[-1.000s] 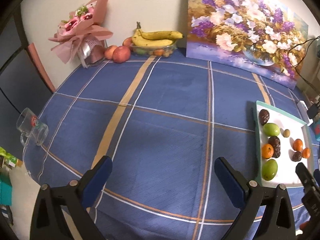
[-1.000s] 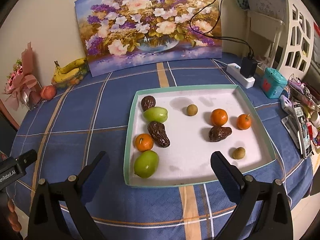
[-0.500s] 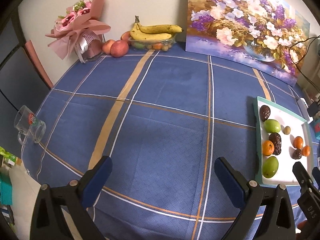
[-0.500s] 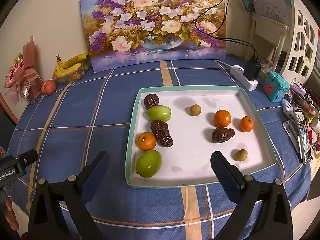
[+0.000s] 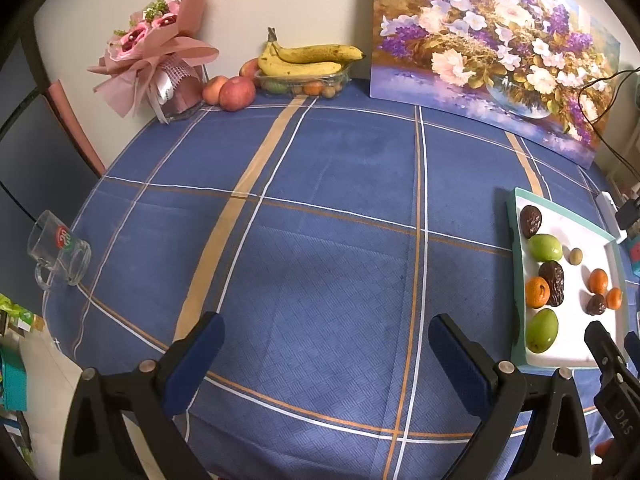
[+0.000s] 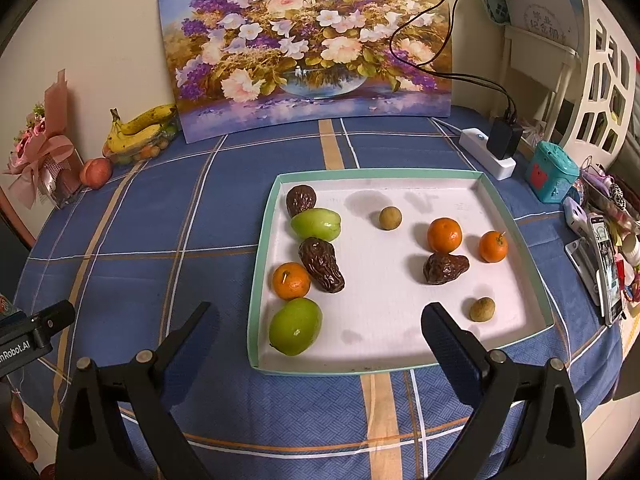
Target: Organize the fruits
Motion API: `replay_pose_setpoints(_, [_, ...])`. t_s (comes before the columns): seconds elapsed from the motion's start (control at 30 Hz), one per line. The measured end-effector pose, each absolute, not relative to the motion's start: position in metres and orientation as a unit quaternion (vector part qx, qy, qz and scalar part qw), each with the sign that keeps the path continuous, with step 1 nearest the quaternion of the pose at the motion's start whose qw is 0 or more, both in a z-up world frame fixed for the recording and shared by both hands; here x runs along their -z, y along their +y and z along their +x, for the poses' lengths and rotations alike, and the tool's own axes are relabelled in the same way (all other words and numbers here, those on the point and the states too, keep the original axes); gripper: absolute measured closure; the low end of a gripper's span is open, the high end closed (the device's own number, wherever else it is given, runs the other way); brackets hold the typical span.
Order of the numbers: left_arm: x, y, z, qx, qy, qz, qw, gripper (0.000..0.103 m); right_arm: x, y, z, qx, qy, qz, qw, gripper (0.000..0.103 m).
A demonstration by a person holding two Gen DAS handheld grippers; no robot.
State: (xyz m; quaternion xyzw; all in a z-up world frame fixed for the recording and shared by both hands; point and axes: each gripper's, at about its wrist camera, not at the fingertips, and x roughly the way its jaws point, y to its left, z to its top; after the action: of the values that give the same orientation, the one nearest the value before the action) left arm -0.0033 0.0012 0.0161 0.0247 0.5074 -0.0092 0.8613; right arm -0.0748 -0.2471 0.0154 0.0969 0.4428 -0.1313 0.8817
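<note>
A white tray with a teal rim (image 6: 264,240) lies on the blue checked tablecloth and holds mixed fruit. Two green fruits (image 6: 296,332) (image 6: 316,223), three dark wrinkled dates (image 6: 322,265), three small oranges (image 6: 291,280) and two small brown longans (image 6: 390,218) lie scattered in it. My right gripper (image 6: 320,328) is open and empty, above the tray's near edge. My left gripper (image 5: 326,340) is open and empty over bare cloth, left of the tray (image 5: 516,280).
Bananas on a clear box of fruit (image 5: 308,64), apples (image 5: 236,94) and a pink bouquet (image 5: 156,60) stand at the back left. A flower painting (image 6: 308,52) leans on the wall. A glass mug (image 5: 60,256) stands at the left edge. A power strip (image 6: 486,152) and clutter lie at the right.
Both grippers have drawn back and risen a little, so the table looks slightly farther away. Both stay open and empty. The fruit has not moved.
</note>
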Motion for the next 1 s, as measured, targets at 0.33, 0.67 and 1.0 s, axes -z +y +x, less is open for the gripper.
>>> replay_pose_setpoints(0.33, [-0.016,0.0006,-0.0031,0.01,0.509,0.025,0.86,0.0,-0.0143,-0.2459,-0.0741,0.132,0.445,0.094,0.881,0.002])
replay_pose_setpoints(0.67, [-0.0152,-0.001,-0.0035,0.012,0.51,0.028,0.86,0.0,-0.0131,-0.2466,-0.0738,0.13,0.447,0.091,0.88,0.002])
replay_pose_setpoints(1.0, [-0.0154,-0.0012,-0.0039,0.012,0.51,0.027,0.86,0.0,-0.0122,-0.2465,-0.0737,0.13,0.448,0.091,0.88,0.002])
